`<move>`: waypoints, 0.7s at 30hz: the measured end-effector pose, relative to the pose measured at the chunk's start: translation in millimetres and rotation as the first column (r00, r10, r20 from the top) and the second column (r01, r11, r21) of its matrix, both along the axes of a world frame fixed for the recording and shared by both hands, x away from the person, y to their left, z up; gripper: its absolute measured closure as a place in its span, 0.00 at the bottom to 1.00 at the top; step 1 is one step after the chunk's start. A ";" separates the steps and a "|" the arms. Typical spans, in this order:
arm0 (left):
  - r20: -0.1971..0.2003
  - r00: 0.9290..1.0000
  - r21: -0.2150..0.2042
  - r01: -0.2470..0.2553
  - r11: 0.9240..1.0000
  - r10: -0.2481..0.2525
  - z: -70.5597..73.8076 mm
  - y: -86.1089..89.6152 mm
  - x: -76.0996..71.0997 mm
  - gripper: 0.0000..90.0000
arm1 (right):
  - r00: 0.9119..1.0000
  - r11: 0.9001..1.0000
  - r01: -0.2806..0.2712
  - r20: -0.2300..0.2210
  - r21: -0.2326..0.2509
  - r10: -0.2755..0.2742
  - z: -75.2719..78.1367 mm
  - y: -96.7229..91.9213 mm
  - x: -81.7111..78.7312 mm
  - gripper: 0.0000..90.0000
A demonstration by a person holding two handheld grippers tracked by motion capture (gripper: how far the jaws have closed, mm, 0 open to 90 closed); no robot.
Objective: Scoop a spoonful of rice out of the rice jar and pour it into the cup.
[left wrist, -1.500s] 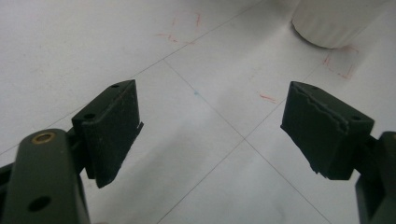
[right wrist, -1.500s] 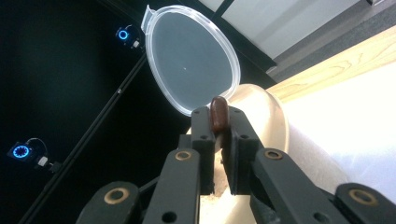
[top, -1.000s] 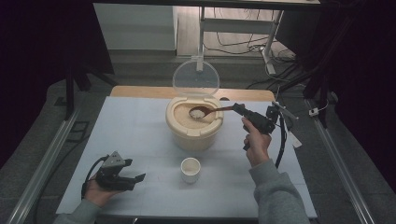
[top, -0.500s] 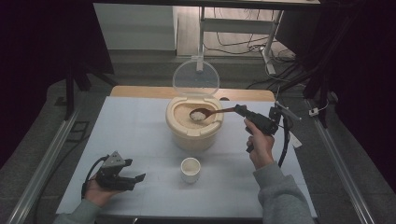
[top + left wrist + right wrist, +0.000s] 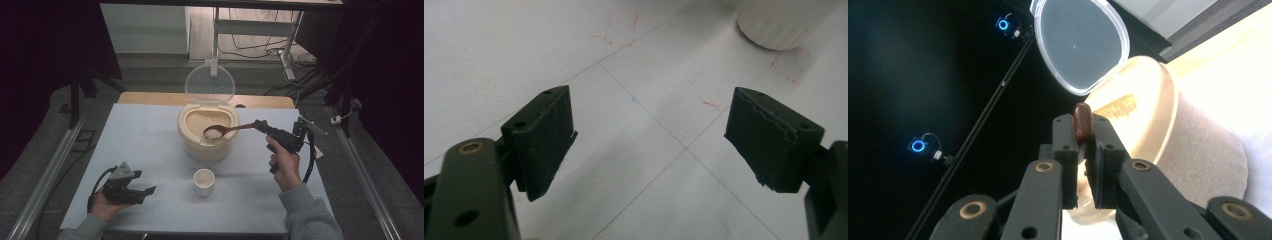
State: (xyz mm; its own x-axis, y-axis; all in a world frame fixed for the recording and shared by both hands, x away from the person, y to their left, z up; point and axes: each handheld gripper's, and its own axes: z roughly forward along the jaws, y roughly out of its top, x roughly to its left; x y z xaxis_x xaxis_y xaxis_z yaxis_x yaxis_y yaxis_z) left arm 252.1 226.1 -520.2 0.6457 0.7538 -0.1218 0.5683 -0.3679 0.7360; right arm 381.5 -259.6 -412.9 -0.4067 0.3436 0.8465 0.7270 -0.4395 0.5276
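Right gripper (image 5: 261, 125) is pinching the wooden spoon (image 5: 226, 130), bowl seemingly holding rice, over the open rice container (image 5: 206, 134); left gripper (image 5: 142, 192) is resting spread near the cup (image 5: 203, 181).

High view overhead, gripper views close — both share container (image 5: 207, 134)

Spoon (image 5: 225, 131) of rice over container (image 5: 207, 137)

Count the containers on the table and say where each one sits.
2. The rice bin stands at the table's middle with its lid up; the small white cup stands just in front of it, nearer the person.
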 end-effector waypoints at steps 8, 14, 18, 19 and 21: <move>-0.001 1.000 0.001 0.000 1.000 0.000 -0.3 -0.6 0.2 0.21 | 0.999 0.999 -0.044 -0.001 -0.026 0.044 -3.9 0.0 -12.2 0.93; -0.002 1.000 0.004 0.003 1.000 -0.003 -0.4 -0.6 0.4 0.21 | 0.997 0.997 -0.072 -0.012 -0.041 0.072 -10.0 0.8 -18.1 0.93; -0.002 1.000 0.007 0.005 1.000 -0.005 -0.6 -0.9 0.4 0.21 | 0.995 0.994 -0.095 -0.021 -0.051 0.094 -12.6 2.1 -21.5 0.93; -0.002 1.000 0.007 0.006 1.000 -0.006 -0.7 -1.0 0.4 0.21 | 0.995 0.993 -0.101 -0.022 -0.055 0.100 -13.1 2.5 -22.4 0.93; -0.003 1.000 0.008 0.006 1.000 -0.006 -0.7 -1.0 0.5 0.21 | 0.994 0.992 -0.109 -0.024 -0.068 0.108 -14.4 3.2 -24.1 0.93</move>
State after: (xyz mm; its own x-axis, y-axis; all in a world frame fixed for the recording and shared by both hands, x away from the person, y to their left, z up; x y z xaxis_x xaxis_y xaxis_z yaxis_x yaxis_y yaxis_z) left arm 252.6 225.1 -520.9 0.6500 0.7508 -0.1175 0.5678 -0.3772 0.7316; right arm 357.4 -256.3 -427.3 -0.4277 0.3563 0.8307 0.7792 -0.3205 0.5386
